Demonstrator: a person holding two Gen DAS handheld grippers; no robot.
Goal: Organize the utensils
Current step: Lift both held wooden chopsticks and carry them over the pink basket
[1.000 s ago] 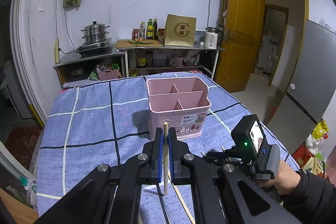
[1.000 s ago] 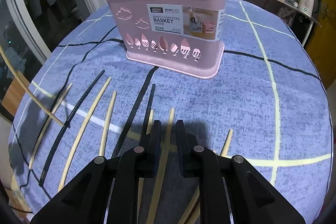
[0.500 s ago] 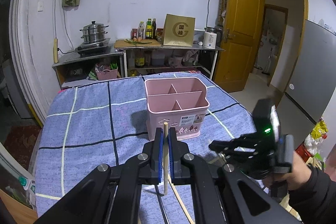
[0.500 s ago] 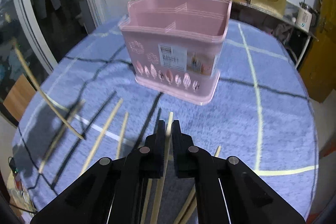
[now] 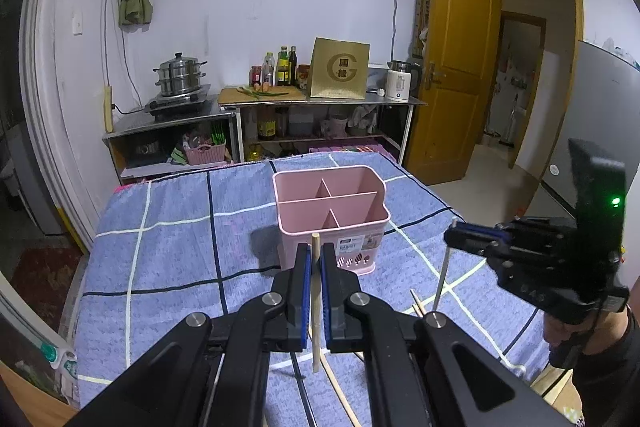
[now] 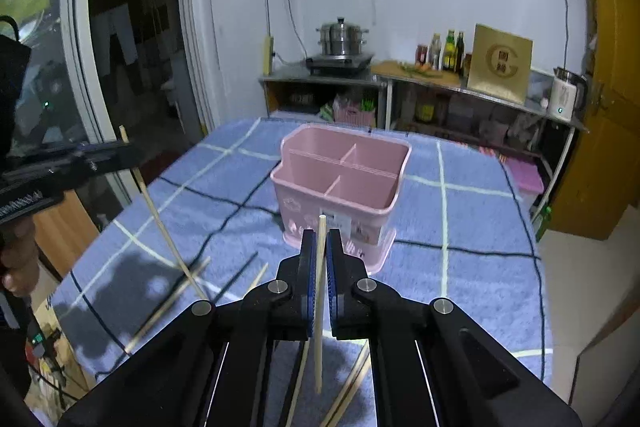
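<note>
A pink divided basket (image 5: pixel 332 211) stands mid-table on the blue checked cloth (image 5: pixel 160 247). In front of it my left gripper (image 5: pixel 315 255) is shut on a pale wooden chopstick (image 5: pixel 315 241) held upright. At the right of that view my right gripper (image 5: pixel 454 239) hangs above the cloth, shut on another pale chopstick (image 5: pixel 442 275). The right wrist view shows the right gripper (image 6: pixel 320 239) clamping its chopstick (image 6: pixel 318 355) before the basket (image 6: pixel 340 171). The left gripper (image 6: pixel 120 151) and its slanted chopstick (image 6: pixel 160 223) are at the left. Several loose chopsticks (image 6: pixel 168 307) lie on the cloth.
Behind the table stand steel shelves (image 5: pixel 320 103) with a steamer pot (image 5: pixel 180 75), bottles, a gold box and a kettle. An open wooden door (image 5: pixel 452 59) and a grey fridge (image 5: pixel 592 115) are to the right. A dark glass door (image 6: pixel 132 47) is left of the table.
My right gripper shut on a pale chopstick lying on the cloth and lifted it well above the table. The left gripper stayed in place with its chopstick.
</note>
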